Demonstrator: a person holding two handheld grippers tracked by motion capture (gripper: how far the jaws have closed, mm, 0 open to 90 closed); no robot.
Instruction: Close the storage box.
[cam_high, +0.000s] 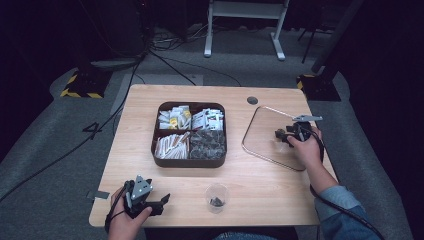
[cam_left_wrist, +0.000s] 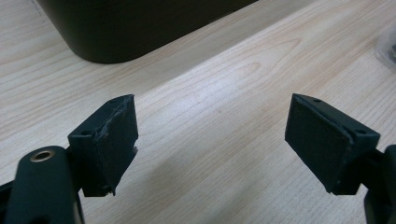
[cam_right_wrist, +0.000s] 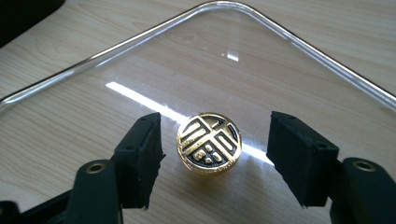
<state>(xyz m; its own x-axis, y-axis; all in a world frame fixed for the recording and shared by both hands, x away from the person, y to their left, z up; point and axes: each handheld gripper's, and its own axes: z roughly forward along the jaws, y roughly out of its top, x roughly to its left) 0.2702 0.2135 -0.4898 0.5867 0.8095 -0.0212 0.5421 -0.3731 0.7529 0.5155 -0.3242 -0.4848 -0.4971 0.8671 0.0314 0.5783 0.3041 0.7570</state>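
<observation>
My right gripper (cam_right_wrist: 212, 158) sat over the glass lid (cam_high: 260, 131), right of the tray (cam_high: 189, 161), jaws apart either side of its gold knob (cam_right_wrist: 208, 143), pads not touching. My left gripper (cam_left_wrist: 210, 140) hung wide open, empty, near the tray's front-left corner.

The right gripper (cam_right_wrist: 215, 161) straddles the round gold-and-black knob (cam_right_wrist: 209, 143) of the clear glass lid (cam_right_wrist: 261, 60), jaws apart, on the pale wooden table (cam_right_wrist: 56, 42).

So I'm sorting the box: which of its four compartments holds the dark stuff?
The near-right compartment of the box; the other three hold pale packets and sticks.
</observation>
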